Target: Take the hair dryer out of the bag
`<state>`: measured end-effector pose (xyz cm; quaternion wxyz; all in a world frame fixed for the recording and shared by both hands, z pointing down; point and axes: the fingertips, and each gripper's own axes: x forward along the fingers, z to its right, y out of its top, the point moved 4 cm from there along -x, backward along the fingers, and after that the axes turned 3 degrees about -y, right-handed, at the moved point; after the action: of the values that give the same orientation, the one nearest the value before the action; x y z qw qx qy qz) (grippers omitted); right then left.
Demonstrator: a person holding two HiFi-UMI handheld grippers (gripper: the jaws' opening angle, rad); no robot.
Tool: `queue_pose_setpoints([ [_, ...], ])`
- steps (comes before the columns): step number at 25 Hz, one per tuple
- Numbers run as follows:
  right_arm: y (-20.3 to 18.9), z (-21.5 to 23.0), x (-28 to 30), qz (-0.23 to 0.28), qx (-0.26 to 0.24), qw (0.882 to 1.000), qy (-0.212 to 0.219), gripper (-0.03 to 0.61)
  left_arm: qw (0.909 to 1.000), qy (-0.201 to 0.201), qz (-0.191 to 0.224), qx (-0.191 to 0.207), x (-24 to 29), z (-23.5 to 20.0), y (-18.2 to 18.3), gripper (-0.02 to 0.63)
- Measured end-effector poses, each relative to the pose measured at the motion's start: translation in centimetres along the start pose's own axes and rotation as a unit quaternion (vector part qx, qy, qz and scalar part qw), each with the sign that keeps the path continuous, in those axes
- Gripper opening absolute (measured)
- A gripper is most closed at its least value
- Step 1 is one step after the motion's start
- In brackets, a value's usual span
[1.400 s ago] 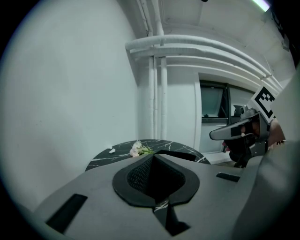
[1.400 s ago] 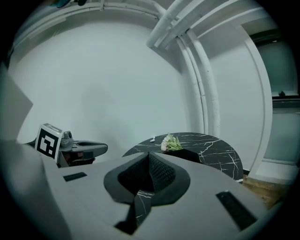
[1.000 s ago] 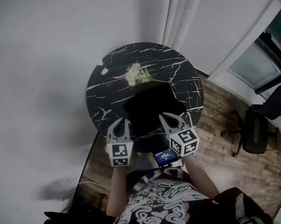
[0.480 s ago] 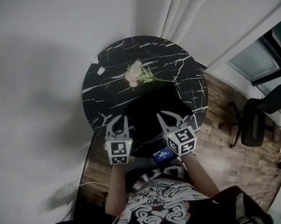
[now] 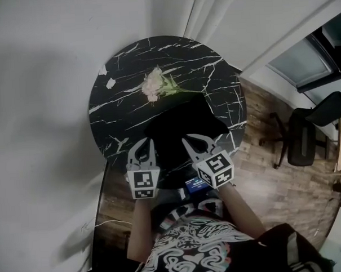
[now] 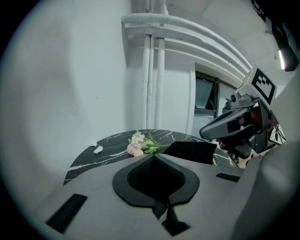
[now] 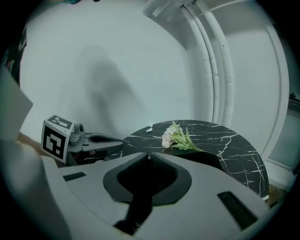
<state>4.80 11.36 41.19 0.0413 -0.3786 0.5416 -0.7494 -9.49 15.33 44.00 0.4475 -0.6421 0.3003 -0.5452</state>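
A black bag [image 5: 181, 125] lies on the near half of a round black marble table [image 5: 118, 106]; it also shows as a dark flat shape [image 6: 190, 151] in the left gripper view and behind the jaws [image 7: 204, 157] in the right gripper view. No hair dryer is visible. My left gripper [image 5: 144, 144] is shut and empty at the bag's near left edge. At the near right edge my right gripper [image 5: 190, 142] is shut and empty too. In each gripper view the jaws meet, the left gripper [image 6: 153, 155] and the right gripper [image 7: 148, 153], with nothing between them.
A small bunch of pale flowers [image 5: 154, 85] lies beyond the bag, and white scraps [image 5: 110, 83] rest at the table's far left. A dark office chair [image 5: 306, 138] stands on the wooden floor to the right. White pipes [image 6: 154, 79] run up the wall behind the table.
Both grippers have come down and a little forward, closer to the bag's near edge. The jaws stay shut throughout.
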Motion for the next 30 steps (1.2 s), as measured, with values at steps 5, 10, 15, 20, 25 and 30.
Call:
queue_pose_setpoints([
  [5, -1.2, -1.0, 0.9, -0.031, -0.025, 0.999, 0.023, 0.021, 0.9999, -0.003, -0.011, -0.008, 0.1, 0.3, -1.1, 0.015],
  [10, -2.1, -1.2, 2.3, -0.05, -0.033, 0.997, 0.05, 0.021, 0.9996, -0.001, -0.023, -0.019, 0.4, 0.5, -2.3, 0.015],
  [15, -3.5, -1.9, 3.5, -0.084, -0.073, 0.991, 0.074, 0.023, 0.9988, -0.005, -0.037, -0.032, 0.9, 1.0, -4.0, 0.015],
  [20, -4.3, -2.4, 4.5, -0.102, -0.107, 0.984, 0.096, 0.033, 0.9979, -0.019, -0.043, -0.045, 1.8, 1.7, -5.2, 0.015],
  [25, -4.5, -2.9, 5.5, -0.108, -0.169, 0.972, 0.122, 0.098, 0.9966, -0.025, -0.055, -0.055, 2.6, 2.0, -6.2, 0.015],
  [30, -5.3, -3.5, 6.7, -0.127, -0.223, 0.954, 0.158, 0.131, 0.9952, -0.019, -0.067, -0.069, 3.1, 1.8, -7.3, 0.015],
])
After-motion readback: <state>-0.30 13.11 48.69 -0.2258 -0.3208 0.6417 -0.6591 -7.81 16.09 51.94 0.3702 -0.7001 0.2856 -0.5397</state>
